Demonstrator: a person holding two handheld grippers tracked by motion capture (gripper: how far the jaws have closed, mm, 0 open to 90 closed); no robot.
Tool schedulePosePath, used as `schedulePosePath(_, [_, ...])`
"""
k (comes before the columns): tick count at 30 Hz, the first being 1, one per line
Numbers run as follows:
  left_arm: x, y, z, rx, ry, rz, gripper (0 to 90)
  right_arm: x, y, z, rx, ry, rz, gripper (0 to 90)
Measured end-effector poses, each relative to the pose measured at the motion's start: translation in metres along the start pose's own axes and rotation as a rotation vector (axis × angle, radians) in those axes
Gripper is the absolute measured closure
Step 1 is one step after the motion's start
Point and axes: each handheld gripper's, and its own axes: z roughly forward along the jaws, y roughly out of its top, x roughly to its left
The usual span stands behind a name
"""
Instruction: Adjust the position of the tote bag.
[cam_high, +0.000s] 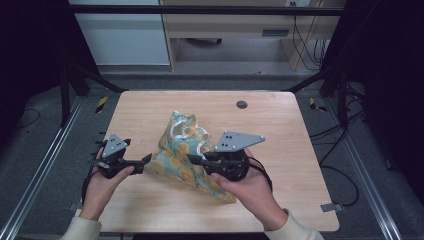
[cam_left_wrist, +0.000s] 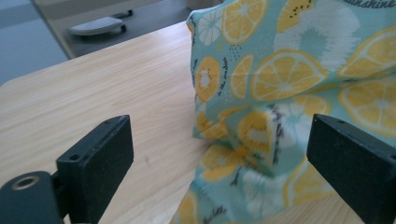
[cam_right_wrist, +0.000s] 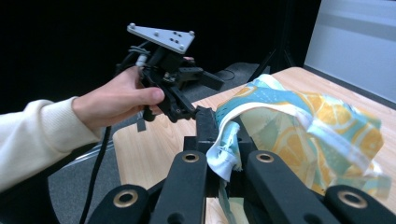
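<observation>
I read the wooden table (cam_high: 150, 107) with one work item on it: a teal cloth bag (cam_high: 181, 150) printed with orange citrus slices. It sits bunched near the middle of the tabletop, slightly toward the near edge, with a white-lined hem folded over at its top.

Right gripper (cam_high: 196, 161): the jaws are brought together and clamped on the bag. In the right gripper view the two black jaws pinch a fold of the bag's (cam_right_wrist: 299, 126) edge between them — a tuft of white-and-teal fabric bulges out just behind the pads. In the high view this gripper reaches in from the right, and its tips meet the cloth at the bag's near right side. The right hand (cam_high: 250, 187) grasps the gripper body from below; the grey plate (cam_high: 239, 140) rides on top.

Left gripper (cam_high: 147, 159): the jaws stand apart. In the left gripper view the bag (cam_left_wrist: 289, 88) lies ahead of and between them, closer to the right-hand jaw, and no pad presses on the fabric. In the high view its tips sit at the bag's near left corner — whether they touch the cloth there, I cannot tell. The left hand (cam_high: 106, 180) holds this gripper from the near left.

A small dark round inset (cam_high: 241, 104) sits in the tabletop at the far right, well apart from the bag.
</observation>
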Motion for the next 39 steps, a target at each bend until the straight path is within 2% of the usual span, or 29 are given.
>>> schedulePosePath(4, [-0.003, 0.012, 0.011, -0.009, -0.076, 0.001, 5.4, -0.005, 0.006, -0.004, -0.010, -0.013, 0.000, 88.1])
schedulePosePath(6, [-0.008, 0.018, 0.016, -0.006, -0.106, 0.027, 5.3, -0.010, 0.008, -0.003, -0.013, -0.020, 0.005, 88.1])
schedulePosePath(7, [-0.008, 0.018, 0.016, -0.006, -0.106, 0.027, 5.2, -0.010, 0.008, -0.003, -0.013, -0.020, 0.005, 88.1])
schedulePosePath(8, [-0.012, 0.024, 0.023, 0.008, -0.144, 0.054, 5.2, -0.015, 0.011, -0.002, -0.018, -0.023, 0.018, 88.0])
schedulePosePath(11, [-0.016, 0.031, 0.037, 0.034, -0.196, 0.077, 5.3, -0.021, 0.016, -0.001, -0.029, -0.029, 0.022, 88.0])
schedulePosePath(15, [-0.019, 0.036, 0.052, 0.059, -0.219, 0.089, 6.1, -0.029, 0.022, 0.000, -0.042, -0.042, 0.028, 88.1])
schedulePosePath(16, [-0.020, 0.038, 0.060, 0.081, -0.236, 0.096, 6.8, -0.035, 0.027, 0.001, -0.052, -0.049, 0.035, 88.1])
schedulePosePath(17, [-0.020, 0.038, 0.060, 0.081, -0.236, 0.096, 6.8, -0.035, 0.027, 0.001, -0.052, -0.049, 0.035, 88.1])
schedulePosePath(18, [-0.020, 0.041, 0.070, 0.105, -0.244, 0.093, 7.4, -0.039, 0.031, 0.002, -0.057, -0.052, 0.042, 88.1])
schedulePosePath(21, [-0.020, 0.047, 0.083, 0.132, -0.264, 0.101, 9.2, -0.045, 0.036, 0.002, -0.062, -0.061, 0.045, 88.1])
schedulePosePath(23, [-0.021, 0.049, 0.088, 0.138, -0.263, 0.108, 10.9, -0.047, 0.037, 0.001, -0.063, -0.064, 0.046, 88.1])
schedulePosePath(24, [-0.020, 0.051, 0.094, 0.155, -0.280, 0.101, 24.0, -0.052, 0.036, 0.001, -0.061, -0.070, 0.050, 88.1])
schedulePosePath(25, [-0.020, 0.052, 0.096, 0.157, -0.285, 0.100, 28.0, -0.053, 0.036, 0.001, -0.060, -0.072, 0.052, 88.1])
schedulePosePath(26, [-0.019, 0.053, 0.098, 0.166, -0.289, 0.103, 36.7, -0.054, 0.034, 0.000, -0.060, -0.075, 0.057, 88.1])
schedulePosePath(27, [-0.019, 0.053, 0.099, 0.173, -0.278, 0.101, 46.3, -0.056, 0.033, 0.000, -0.059, -0.079, 0.058, 88.1])
schedulePosePath(28, [-0.017, 0.054, 0.101, 0.178, -0.261, 0.097, 50.9, -0.057, 0.032, -0.001, -0.058, -0.081, 0.059, 88.0])
schedulePosePath(29, [-0.016, 0.054, 0.102, 0.177, -0.261, 0.091, 63.2, -0.059, 0.029, -0.002, -0.058, -0.085, 0.065, 88.1])
schedulePosePath(31, [-0.013, 0.054, 0.103, 0.172, -0.277, 0.062, 75.4, -0.063, 0.025, -0.003, -0.054, -0.093, 0.073, 88.1])
schedulePosePath(33, [-0.010, 0.055, 0.104, 0.154, -0.268, 0.029, 88.5, -0.066, 0.020, -0.004, -0.054, -0.097, 0.086, 88.1])
schedulePosePath(36, [-0.008, 0.055, 0.102, 0.132, -0.265, 0.004, 90.0, -0.071, 0.015, -0.006, -0.055, -0.108, 0.100, 88.1])
schedulePosePath(38, [-0.008, 0.055, 0.100, 0.139, -0.241, 0.027, 90.0, -0.074, 0.012, -0.009, -0.057, -0.114, 0.109, 88.1])
schedulePosePath(39, [-0.007, 0.055, 0.098, 0.139, -0.235, 0.025, 90.0, -0.076, 0.010, -0.010, -0.057, -0.119, 0.112, 88.1])
